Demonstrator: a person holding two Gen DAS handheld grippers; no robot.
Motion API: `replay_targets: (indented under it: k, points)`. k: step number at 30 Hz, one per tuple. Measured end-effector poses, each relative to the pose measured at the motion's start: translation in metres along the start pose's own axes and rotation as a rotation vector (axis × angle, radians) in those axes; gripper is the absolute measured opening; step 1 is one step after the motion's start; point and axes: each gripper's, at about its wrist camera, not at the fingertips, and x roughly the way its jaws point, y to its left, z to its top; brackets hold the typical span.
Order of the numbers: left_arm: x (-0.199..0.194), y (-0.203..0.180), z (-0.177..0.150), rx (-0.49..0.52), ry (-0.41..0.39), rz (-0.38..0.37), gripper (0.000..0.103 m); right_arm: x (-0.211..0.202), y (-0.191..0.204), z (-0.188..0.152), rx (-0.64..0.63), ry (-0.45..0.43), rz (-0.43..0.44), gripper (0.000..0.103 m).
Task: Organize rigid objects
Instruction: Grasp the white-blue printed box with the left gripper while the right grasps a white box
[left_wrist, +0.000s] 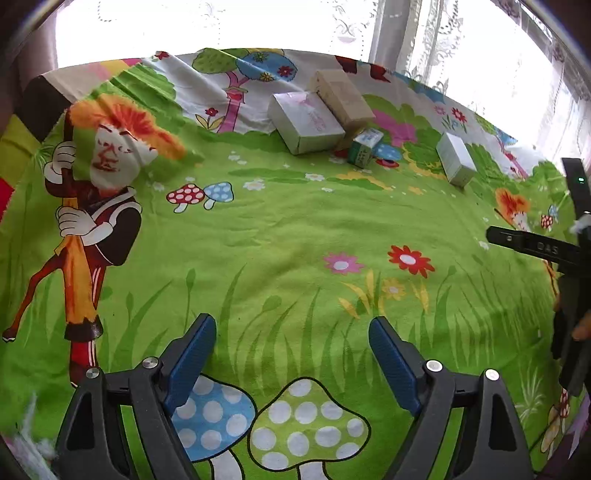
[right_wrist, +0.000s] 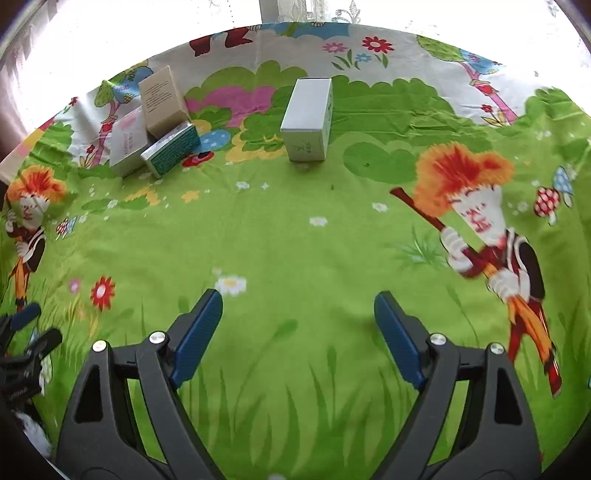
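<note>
Boxes lie far ahead of both grippers on the cartoon-print cloth (right_wrist: 295, 251). Left gripper (left_wrist: 291, 332) and right gripper (right_wrist: 299, 310) each hover with fingers spread wide, holding nothing. Beyond the right gripper stands a silver box (right_wrist: 308, 118); ahead to its left, a beige box (right_wrist: 162, 99), pink-white box (right_wrist: 127, 144) and teal box (right_wrist: 171, 147) touch in a cluster.

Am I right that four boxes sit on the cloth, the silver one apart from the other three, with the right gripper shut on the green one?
Not quite: the right gripper is open and empty, as the right wrist view shows. The green box lies with the cluster; the silver box stands apart.
</note>
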Motion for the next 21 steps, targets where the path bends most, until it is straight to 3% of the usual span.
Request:
replay_targets:
  k: [6,10,11,12,15,18,21]
  points:
    - [0.0,-0.002,0.0,-0.005,0.006,-0.016,0.096,0.075,0.002,0.087,0.077,0.008,-0.169,0.086]
    - [0.001,0.0,0.003,-0.013,0.007,-0.057,0.101,0.098,0.004,0.116,0.072,0.003,-0.216,0.088]
    - [0.001,0.0,0.003,-0.013,0.007,-0.057,0.101,0.097,0.006,0.116,0.063,-0.002,-0.201,0.084]
    - [0.001,-0.001,0.003,-0.014,0.007,-0.056,0.101,0.092,0.01,0.112,0.043,-0.016,-0.157,0.041]
    - [0.002,-0.002,0.001,-0.008,0.009,-0.048,0.101,0.065,0.035,0.08,-0.117,0.022,-0.005,0.039]
    - [0.003,-0.006,0.0,0.011,0.022,-0.036,0.103,0.013,0.056,0.02,-0.328,0.028,0.046,0.039]
    - [0.011,-0.014,0.004,0.047,0.07,0.005,0.103,-0.033,0.049,-0.034,-0.393,0.034,0.105,0.039]
